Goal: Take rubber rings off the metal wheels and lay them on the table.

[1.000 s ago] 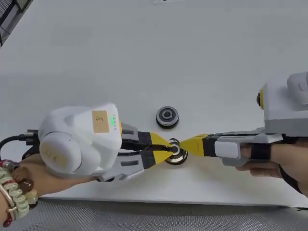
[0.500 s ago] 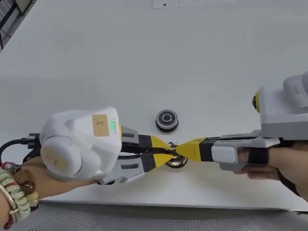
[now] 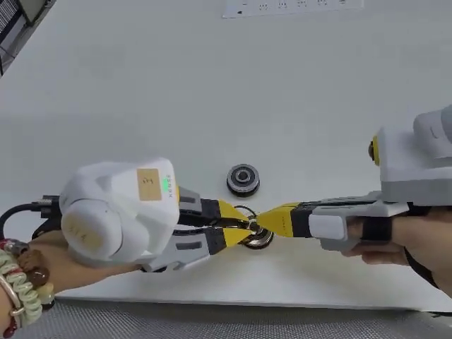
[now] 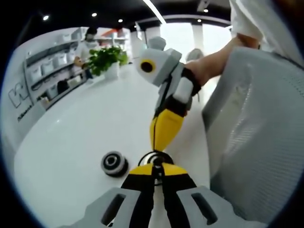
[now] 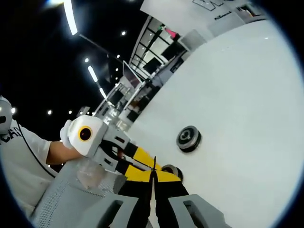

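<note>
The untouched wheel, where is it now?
Head view: the free wheel sits on the table beyond where left claw and right claw meet, apart from the other wheel.

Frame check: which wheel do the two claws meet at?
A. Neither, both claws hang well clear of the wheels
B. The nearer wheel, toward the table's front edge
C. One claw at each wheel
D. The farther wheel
B: the left claw and right claw meet tip to tip over the nearer wheel, while the other wheel sits apart, farther back on the table.
</note>
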`<state>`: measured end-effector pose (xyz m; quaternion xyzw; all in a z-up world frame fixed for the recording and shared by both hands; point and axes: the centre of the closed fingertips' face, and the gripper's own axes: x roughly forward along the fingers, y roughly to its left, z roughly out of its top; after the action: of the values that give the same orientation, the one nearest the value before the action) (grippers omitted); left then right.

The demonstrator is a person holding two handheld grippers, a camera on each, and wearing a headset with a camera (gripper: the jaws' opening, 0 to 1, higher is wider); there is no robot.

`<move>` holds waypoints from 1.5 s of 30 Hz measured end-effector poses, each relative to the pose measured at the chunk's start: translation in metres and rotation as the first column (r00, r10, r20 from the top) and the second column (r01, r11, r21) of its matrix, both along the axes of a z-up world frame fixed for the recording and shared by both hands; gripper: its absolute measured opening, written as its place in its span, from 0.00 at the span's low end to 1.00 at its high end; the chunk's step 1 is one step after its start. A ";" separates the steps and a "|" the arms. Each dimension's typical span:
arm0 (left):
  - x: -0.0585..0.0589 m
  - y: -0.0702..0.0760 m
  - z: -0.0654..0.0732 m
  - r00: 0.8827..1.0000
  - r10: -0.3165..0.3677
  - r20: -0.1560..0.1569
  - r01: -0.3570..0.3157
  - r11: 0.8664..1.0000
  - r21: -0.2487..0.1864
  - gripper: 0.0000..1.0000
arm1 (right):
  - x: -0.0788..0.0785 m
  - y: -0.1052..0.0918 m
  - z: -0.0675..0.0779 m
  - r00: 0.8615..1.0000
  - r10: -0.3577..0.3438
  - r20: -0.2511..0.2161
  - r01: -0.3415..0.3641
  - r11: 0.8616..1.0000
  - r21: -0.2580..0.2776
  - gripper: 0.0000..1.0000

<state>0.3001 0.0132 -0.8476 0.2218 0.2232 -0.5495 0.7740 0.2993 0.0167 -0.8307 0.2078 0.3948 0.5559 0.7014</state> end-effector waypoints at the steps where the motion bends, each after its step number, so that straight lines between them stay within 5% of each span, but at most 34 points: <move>1: -0.001 -0.001 0.001 1.000 -0.003 0.001 0.003 1.000 -0.001 0.06 | 0.000 0.000 0.000 1.000 -0.003 0.000 0.003 1.000 -0.002 0.00; 10: -0.003 -0.010 0.032 1.000 -0.010 -0.011 0.009 0.996 -0.090 0.17 | 0.003 -0.009 0.008 0.999 -0.032 0.010 0.032 0.999 -0.007 0.00; 14: -0.004 -0.011 0.053 0.999 -0.018 0.029 0.022 0.993 -0.113 0.21 | 0.003 -0.015 0.010 0.998 -0.056 0.015 0.056 0.998 -0.014 0.00; 18: -0.006 -0.009 0.075 1.000 -0.002 0.021 0.005 0.986 -0.168 0.33 | 0.001 -0.020 0.014 0.997 -0.074 0.018 0.074 0.997 -0.013 0.00; 21: -0.006 0.001 0.087 0.999 0.022 0.046 -0.013 0.985 -0.170 0.36 | -0.002 -0.024 0.019 0.996 -0.088 0.024 0.088 0.996 -0.015 0.00; 33: -0.018 0.038 0.131 0.992 0.106 0.068 -0.087 0.967 -0.238 0.56 | -0.009 -0.036 0.050 0.985 -0.150 0.088 0.152 0.988 -0.013 0.00; 45: -0.031 0.074 0.144 0.984 0.158 0.078 -0.137 0.964 -0.227 0.74 | -0.012 -0.047 0.082 0.966 -0.229 0.123 0.229 0.973 0.017 0.00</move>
<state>0.2690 0.0874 -0.7040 0.1433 0.1394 -0.5004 0.8424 0.2874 -0.0301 -0.7484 0.2179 0.3232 0.4834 0.7838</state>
